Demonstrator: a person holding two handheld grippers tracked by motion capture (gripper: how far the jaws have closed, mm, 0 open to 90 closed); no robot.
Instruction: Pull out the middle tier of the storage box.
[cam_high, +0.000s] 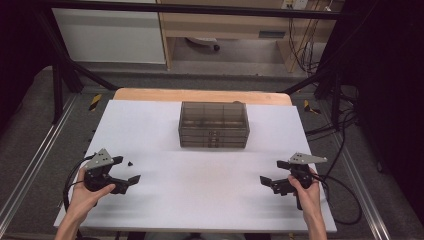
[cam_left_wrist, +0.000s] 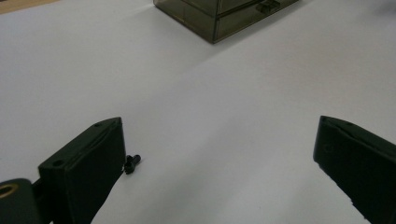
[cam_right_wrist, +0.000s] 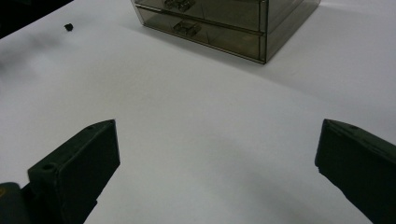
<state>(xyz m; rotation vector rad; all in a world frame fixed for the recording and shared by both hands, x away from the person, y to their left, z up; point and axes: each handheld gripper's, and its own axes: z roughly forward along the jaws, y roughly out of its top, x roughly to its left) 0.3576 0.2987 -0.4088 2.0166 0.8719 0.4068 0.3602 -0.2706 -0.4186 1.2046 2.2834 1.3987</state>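
A smoky see-through drawer box (cam_high: 214, 125) stands in the middle of the white table (cam_high: 200, 200), its drawers shut. A small black screw (cam_high: 130, 163) lies on the table just beside my left gripper (cam_high: 126, 170), which is open and holds nothing. In the left gripper view the screw (cam_left_wrist: 132, 163) rests against the outer edge of the left jaw, with the gripper (cam_left_wrist: 219, 158) spread wide and the box (cam_left_wrist: 224, 14) far ahead. My right gripper (cam_high: 273, 172) is open and bare too. Its own view has the gripper (cam_right_wrist: 217, 158), the box (cam_right_wrist: 224, 23) and the distant screw (cam_right_wrist: 69, 27).
White table surface stretches between the two grippers and the box. A wooden strip (cam_high: 200, 95) runs along the table's far edge. Black frame legs (cam_high: 65, 75) and cables (cam_high: 340, 130) stand around the table on the grey floor.
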